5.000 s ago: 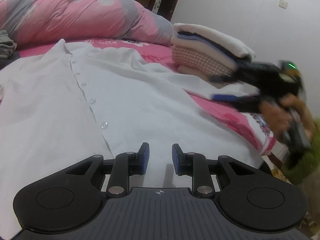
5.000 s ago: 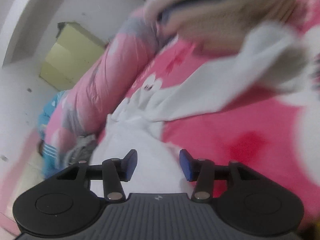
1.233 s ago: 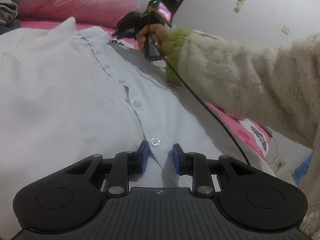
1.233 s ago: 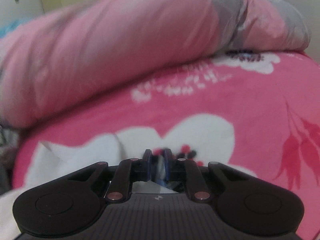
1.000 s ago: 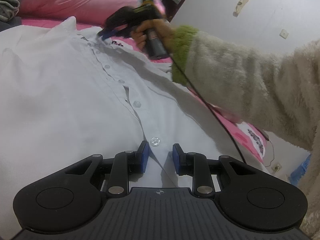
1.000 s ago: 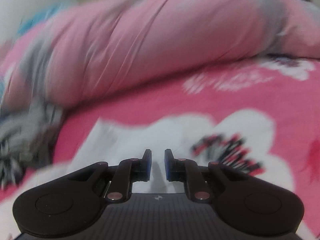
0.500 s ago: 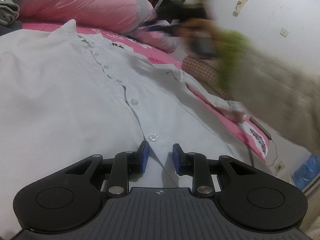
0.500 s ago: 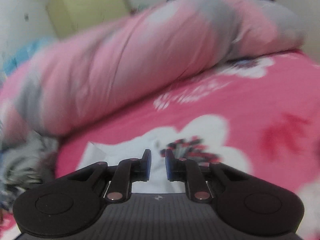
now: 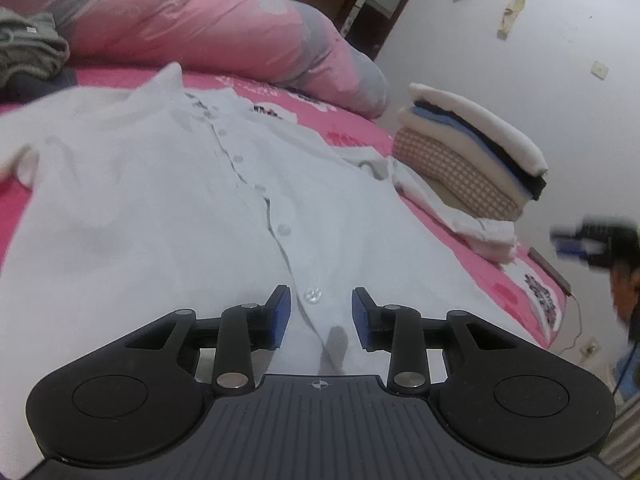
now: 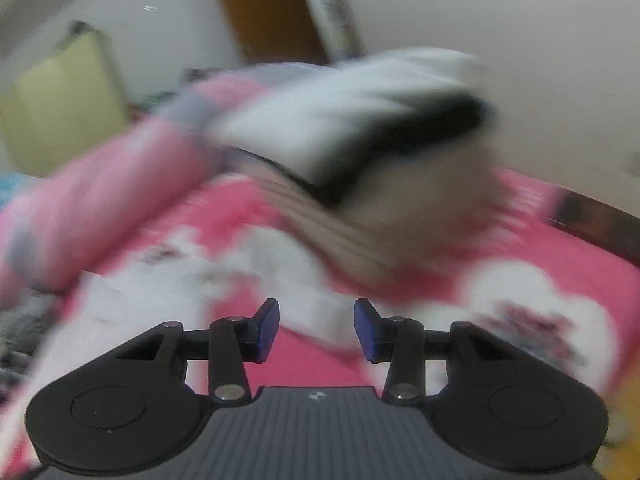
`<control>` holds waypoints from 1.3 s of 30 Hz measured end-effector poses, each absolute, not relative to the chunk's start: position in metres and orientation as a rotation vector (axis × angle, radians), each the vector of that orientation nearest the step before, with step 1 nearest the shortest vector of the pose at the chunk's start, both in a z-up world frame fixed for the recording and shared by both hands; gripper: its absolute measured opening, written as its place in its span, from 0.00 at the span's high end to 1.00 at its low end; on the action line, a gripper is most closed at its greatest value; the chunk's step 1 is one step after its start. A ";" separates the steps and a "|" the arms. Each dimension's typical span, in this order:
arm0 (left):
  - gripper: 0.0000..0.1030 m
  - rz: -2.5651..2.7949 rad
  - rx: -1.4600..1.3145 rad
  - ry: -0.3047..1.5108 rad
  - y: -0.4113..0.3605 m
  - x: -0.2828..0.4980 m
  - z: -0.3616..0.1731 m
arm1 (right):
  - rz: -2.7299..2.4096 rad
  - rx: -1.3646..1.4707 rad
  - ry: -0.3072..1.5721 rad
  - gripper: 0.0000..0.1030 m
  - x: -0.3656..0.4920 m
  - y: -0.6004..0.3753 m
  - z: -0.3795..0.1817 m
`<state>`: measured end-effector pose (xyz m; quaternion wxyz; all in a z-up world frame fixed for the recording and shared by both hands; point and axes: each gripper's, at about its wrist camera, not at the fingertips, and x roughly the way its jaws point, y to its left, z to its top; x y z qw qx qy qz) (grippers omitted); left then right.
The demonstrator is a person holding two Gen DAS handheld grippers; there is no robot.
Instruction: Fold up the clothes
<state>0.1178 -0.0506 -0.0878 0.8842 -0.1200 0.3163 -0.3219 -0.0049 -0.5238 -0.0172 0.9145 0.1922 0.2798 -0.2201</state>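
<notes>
A white button-up shirt (image 9: 160,208) lies spread front-up on the pink bed, collar at the far end. Its right sleeve (image 9: 480,232) trails toward the bed's right edge. My left gripper (image 9: 322,316) hovers just over the hem at the button line. Its jaws are opening, with a button showing in the gap but nothing pinched. In the left wrist view my right gripper (image 9: 580,240) is a dark blur off the bed's right side, held in a hand. The right wrist view is smeared by motion. There the right gripper (image 10: 316,330) has its jaws opening with nothing between them.
A stack of folded clothes (image 9: 472,160) sits at the bed's right edge by the wall, blurred in the right wrist view (image 10: 352,132). A rolled pink and grey duvet (image 9: 180,28) lies along the far side. A grey garment (image 9: 28,48) is bunched at the far left.
The right gripper let go near the collar and swept from there to beyond the bed's right edge, its jaws spreading. The left jaws widened slightly and lifted a little.
</notes>
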 end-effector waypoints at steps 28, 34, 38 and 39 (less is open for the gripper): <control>0.65 -0.646 -0.076 0.694 -0.108 0.091 -0.078 | -0.176 -0.427 0.567 1.00 0.078 -0.480 -0.079; 0.65 -0.641 -0.074 0.704 -0.109 0.091 -0.083 | -0.117 -0.050 0.486 1.00 0.070 -0.498 -0.025; 0.65 -0.640 -0.084 0.707 -0.107 0.093 -0.086 | -0.055 0.121 0.399 1.00 0.071 -0.497 0.024; 0.65 -0.641 -0.089 0.706 -0.107 0.093 -0.086 | -0.040 0.145 0.374 1.00 0.072 -0.496 0.037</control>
